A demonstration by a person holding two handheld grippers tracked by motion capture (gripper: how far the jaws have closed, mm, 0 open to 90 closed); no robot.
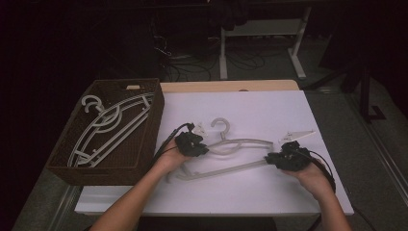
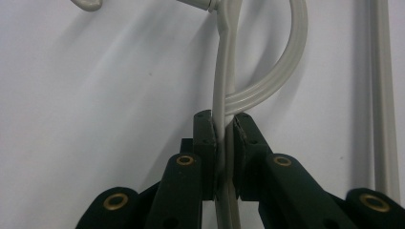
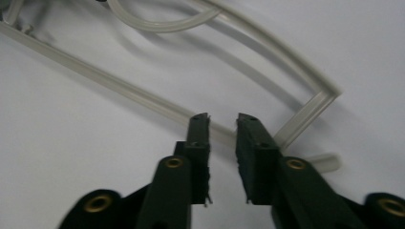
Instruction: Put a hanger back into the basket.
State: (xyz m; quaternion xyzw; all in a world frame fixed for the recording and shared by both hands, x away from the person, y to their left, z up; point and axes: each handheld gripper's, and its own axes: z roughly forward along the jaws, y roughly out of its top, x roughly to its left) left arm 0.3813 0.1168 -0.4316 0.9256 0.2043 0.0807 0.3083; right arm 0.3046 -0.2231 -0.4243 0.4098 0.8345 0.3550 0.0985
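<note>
Clamping a bar of the pale hanger (image 2: 224, 95) between its pads, the left gripper (image 2: 222, 125) held it; the right gripper (image 3: 223, 121) stood slightly parted, the hanger's lower bar just beyond its tips.

- A dark brown woven rectangular basket (image 1: 146, 126) is set at the left edge of the white surface (image 1: 269, 192), partly overhanging it.
- Pale grey plastic clothes hangers (image 1: 103, 127) are laid inside the basket, their hooks turned toward its far left corner.
- A strip of light wooden board (image 1: 231, 86) is seen along the far edge of the surface.
- A white metal desk frame (image 1: 262, 33) and tangled dark cables (image 1: 192, 67) are seen on the grey floor (image 1: 365, 144) beyond.
</note>
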